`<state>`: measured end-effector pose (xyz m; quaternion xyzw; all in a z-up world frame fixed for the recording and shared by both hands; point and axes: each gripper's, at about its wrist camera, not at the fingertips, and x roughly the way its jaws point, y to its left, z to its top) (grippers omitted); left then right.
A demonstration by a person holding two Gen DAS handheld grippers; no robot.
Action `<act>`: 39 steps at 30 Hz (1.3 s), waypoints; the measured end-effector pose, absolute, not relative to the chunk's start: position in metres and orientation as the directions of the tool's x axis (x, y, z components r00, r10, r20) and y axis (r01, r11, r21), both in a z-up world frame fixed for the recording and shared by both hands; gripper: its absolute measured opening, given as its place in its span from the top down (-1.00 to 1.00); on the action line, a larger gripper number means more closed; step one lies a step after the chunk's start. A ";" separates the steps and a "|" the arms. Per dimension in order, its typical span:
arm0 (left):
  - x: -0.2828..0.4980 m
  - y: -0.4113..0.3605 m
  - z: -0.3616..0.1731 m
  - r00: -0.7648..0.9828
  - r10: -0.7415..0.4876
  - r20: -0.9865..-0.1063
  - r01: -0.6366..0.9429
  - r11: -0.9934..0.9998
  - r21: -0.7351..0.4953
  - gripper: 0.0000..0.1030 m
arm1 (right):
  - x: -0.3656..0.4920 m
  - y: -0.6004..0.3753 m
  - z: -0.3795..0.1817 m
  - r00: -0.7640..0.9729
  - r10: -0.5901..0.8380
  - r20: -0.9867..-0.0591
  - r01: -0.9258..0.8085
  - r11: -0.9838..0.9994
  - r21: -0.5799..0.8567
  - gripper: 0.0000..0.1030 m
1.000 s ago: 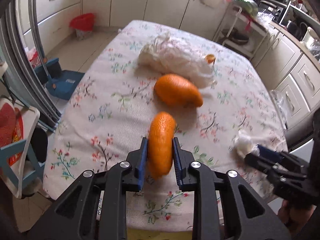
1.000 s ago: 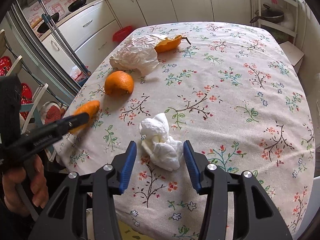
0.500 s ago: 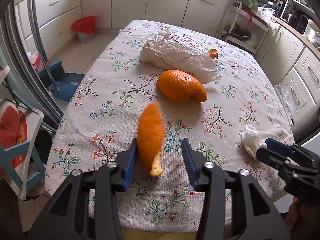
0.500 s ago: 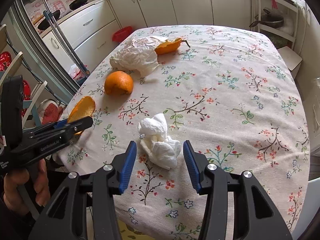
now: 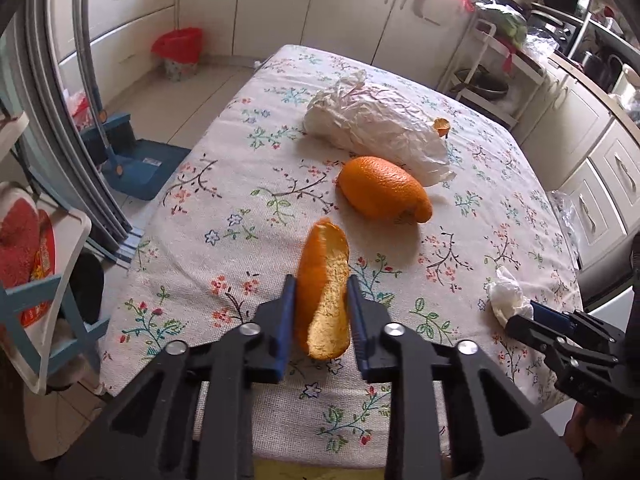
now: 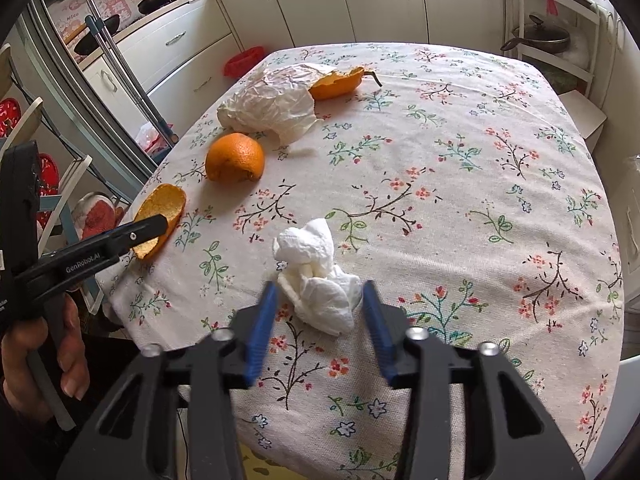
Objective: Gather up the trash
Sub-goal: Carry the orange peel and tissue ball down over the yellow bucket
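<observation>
The left gripper is closed on a curved strip of orange peel, holding it upright near the desk's near left corner. The right gripper is open, its blue fingers on either side of a crumpled white tissue that lies by the near edge; whether they touch it is unclear. Farther in sits a domed orange peel, then a crumpled paper bag with another peel piece at its far end, toward the far left corner.
</observation>
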<state>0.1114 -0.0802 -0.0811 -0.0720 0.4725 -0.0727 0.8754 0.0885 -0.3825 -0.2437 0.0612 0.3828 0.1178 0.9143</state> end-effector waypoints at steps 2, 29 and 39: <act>0.110 -0.084 -0.079 0.548 -0.200 -0.813 0.082 0.979 -0.185 0.89 | 0.088 -0.382 -0.244 0.677 0.270 -0.685 -0.175 0.963 0.207 0.57; 0.077 -0.118 -0.023 0.703 -0.166 -0.691 0.221 0.975 -0.010 0.93 | 0.081 -0.405 -0.214 0.748 0.375 -0.548 -0.174 0.907 0.384 0.68; 0.047 -0.117 -0.001 0.734 -0.169 -0.658 0.219 0.976 -0.006 0.93 | 0.066 -0.403 -0.204 0.781 0.386 -0.491 -0.199 0.899 0.389 0.68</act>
